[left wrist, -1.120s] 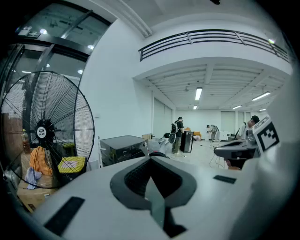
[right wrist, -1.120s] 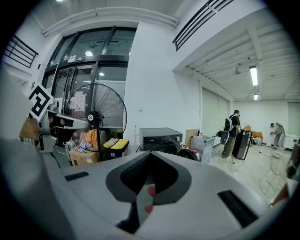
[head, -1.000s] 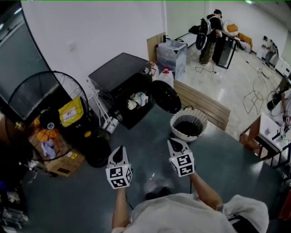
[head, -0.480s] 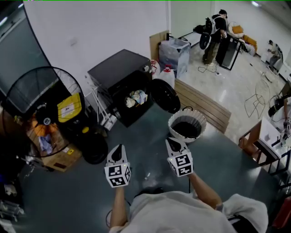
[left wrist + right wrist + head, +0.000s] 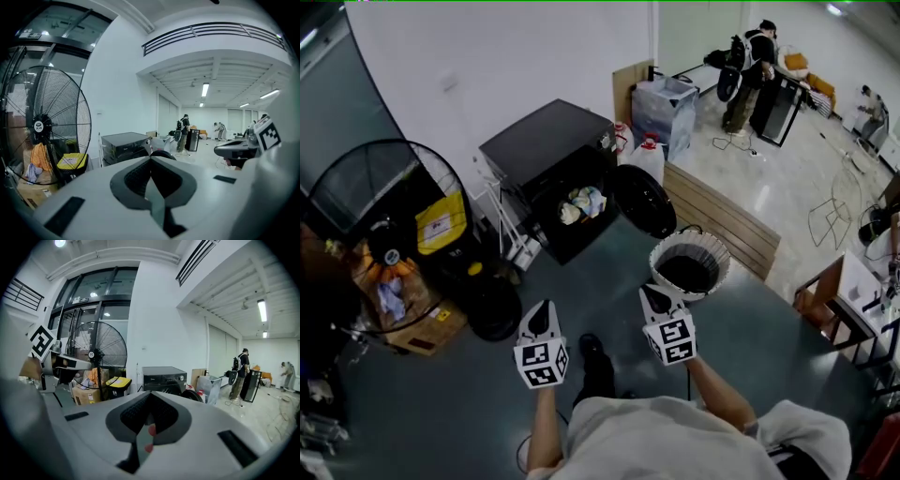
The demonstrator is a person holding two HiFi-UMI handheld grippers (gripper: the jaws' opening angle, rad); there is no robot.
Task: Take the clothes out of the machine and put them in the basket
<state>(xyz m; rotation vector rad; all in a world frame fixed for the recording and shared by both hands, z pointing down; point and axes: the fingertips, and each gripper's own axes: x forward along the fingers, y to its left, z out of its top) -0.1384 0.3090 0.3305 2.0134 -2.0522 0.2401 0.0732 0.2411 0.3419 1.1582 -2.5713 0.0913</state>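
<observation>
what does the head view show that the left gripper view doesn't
Only the head view: the clothes lying inside the open machine, and the basket on the floor beside its door. Only the left gripper view: the ceiling lights and the upper railing. Both: the machine, the big fan to its left, and a person standing at the far end of the room.

Clothes in machine — basket right of it, fan left.
</observation>
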